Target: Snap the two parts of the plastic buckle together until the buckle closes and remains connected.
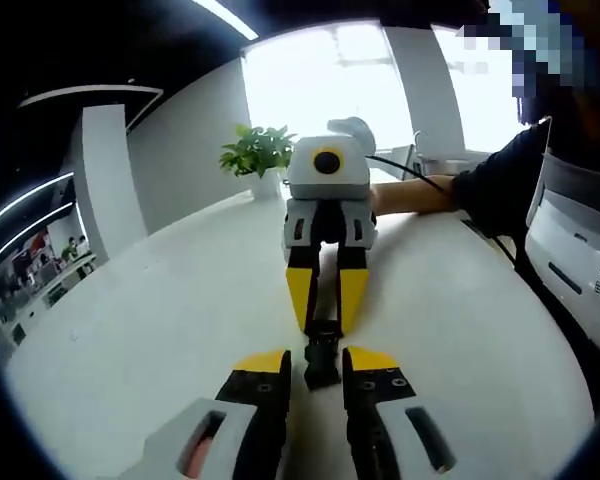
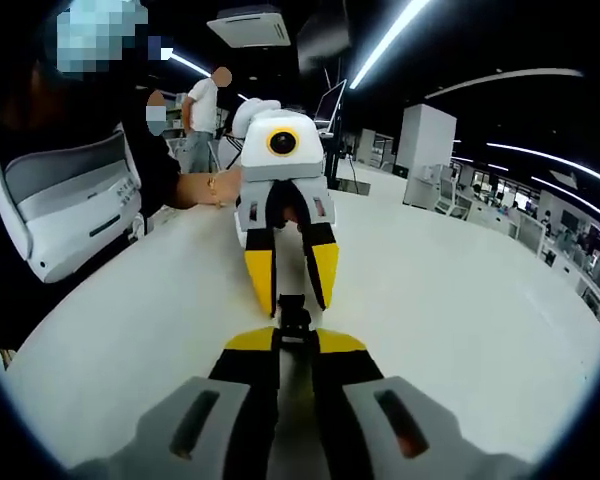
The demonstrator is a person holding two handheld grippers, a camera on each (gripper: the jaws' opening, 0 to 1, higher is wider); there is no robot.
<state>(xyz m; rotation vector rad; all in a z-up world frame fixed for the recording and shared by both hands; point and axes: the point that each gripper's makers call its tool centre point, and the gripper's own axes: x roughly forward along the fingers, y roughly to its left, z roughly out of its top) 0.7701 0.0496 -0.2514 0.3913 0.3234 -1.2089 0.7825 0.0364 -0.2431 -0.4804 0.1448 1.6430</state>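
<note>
Alignment matters most now, as we judge it. We hold the two claws nose to nose above the white counter (image 1: 130, 330), each clamped on one half of the black plastic buckle (image 1: 321, 355), which hangs between them over the middle of the counter. In the left gripper view the left claw (image 1: 316, 362) grips the near half and the right claw (image 1: 325, 300) grips the far half. In the right gripper view the right claw (image 2: 295, 342) pinches its half (image 2: 292, 318) opposite the left claw (image 2: 291, 290). We cannot tell whether the latch has clicked. We should push straight along one axis, keep both grips firm and avoid twisting.
</note>
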